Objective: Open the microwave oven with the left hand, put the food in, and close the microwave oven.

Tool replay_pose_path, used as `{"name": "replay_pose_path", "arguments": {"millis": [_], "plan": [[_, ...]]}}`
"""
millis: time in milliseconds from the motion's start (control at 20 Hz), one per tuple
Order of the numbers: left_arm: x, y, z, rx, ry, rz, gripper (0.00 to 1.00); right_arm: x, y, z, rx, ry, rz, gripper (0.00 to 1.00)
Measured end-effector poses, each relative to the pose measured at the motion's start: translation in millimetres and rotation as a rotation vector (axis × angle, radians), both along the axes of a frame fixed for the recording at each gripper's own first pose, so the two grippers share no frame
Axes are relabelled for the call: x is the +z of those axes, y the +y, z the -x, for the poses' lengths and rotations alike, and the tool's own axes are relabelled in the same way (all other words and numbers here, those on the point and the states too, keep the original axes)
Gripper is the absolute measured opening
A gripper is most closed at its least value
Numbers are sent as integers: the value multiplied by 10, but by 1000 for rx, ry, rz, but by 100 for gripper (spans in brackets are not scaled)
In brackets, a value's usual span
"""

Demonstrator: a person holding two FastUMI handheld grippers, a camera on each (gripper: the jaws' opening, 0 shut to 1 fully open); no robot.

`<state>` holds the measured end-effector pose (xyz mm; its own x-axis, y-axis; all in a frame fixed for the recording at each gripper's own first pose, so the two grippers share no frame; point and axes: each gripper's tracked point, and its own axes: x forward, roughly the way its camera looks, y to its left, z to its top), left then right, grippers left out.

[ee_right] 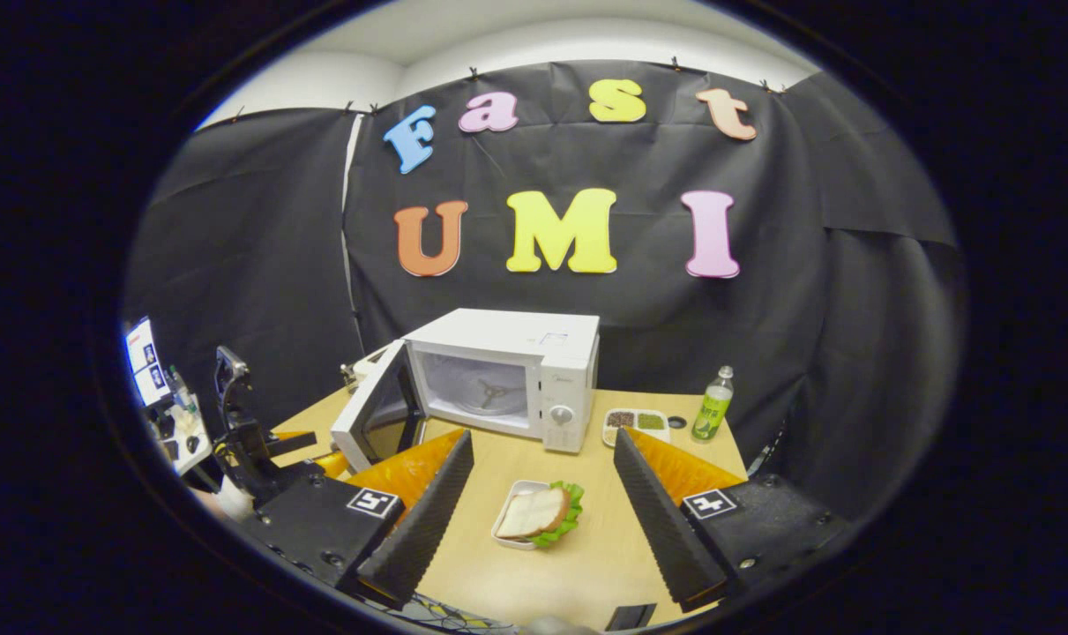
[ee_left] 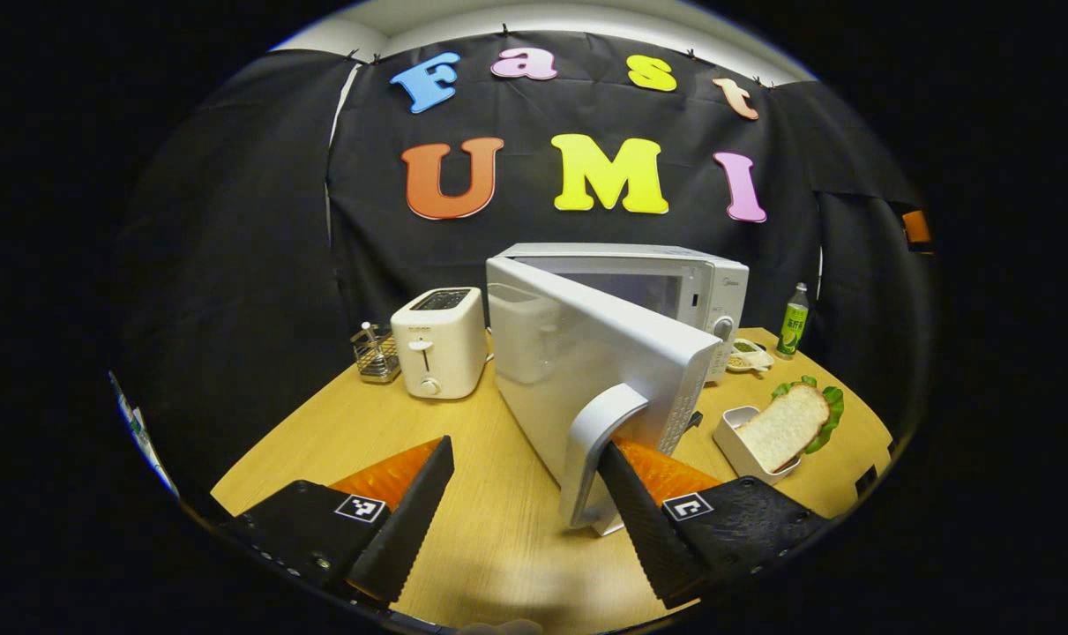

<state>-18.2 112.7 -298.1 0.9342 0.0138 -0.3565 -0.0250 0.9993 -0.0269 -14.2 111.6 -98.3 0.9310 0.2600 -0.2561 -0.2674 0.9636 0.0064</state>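
You have a white microwave (ee_right: 534,370) with its white door (ee_left: 586,370) and pale grey handle (ee_left: 597,450) on a light wood-grain table (ee_left: 498,520). Beside it you see a cream-white toaster (ee_left: 438,344) with a dark slot on top, and a silvery wire holder (ee_left: 375,354). Your food is a white-crumbed, tan-crusted bread slice (ee_right: 534,513) over bright green lettuce (ee_right: 571,511) in a white tray (ee_right: 509,529). Farther back there is a white divided dish (ee_right: 637,423) with brownish and green contents, and a green bottle (ee_right: 713,406) with a white cap. Each gripper body carries a black-and-white square marker (ee_right: 708,503).
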Motion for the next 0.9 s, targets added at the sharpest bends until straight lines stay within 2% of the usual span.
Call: {"name": "replay_pose_path", "arguments": {"millis": [50, 200, 250, 300, 400, 450, 500, 600, 700, 900], "plan": [[5, 109, 69, 15, 2, -10, 98, -24, 28, -7, 7, 3, -2, 100], [-23, 398, 237, 61, 14, -36, 98, -126, 75, -45, 22, 18, 4, 100], [-10, 478, 280, 76, 15, -38, 98, -164, 72, -68, 25, 24, 6, 96], [5, 546, 326, 88, 15, -43, 98, -222, 73, -95, 27, 33, 8, 100], [43, 632, 414, 108, 14, -57, 98, -347, 39, -157, 29, 52, 11, 100], [66, 652, 452, 114, 15, -61, 98, -420, 18, -196, 31, 65, 16, 96], [94, 656, 464, 123, 16, -65, 98, -515, -11, -241, 32, 78, 24, 100], [156, 637, 533, 130, 13, -69, 98, -700, -102, -346, 30, 103, 31, 96], [231, 609, 584, 140, 10, -75, 98, -936, -197, -464, 26, 149, 30, 100], [464, 434, 653, 156, -3, -88, 98, -1468, -287, -727, 52, 284, -12, 100]]}}
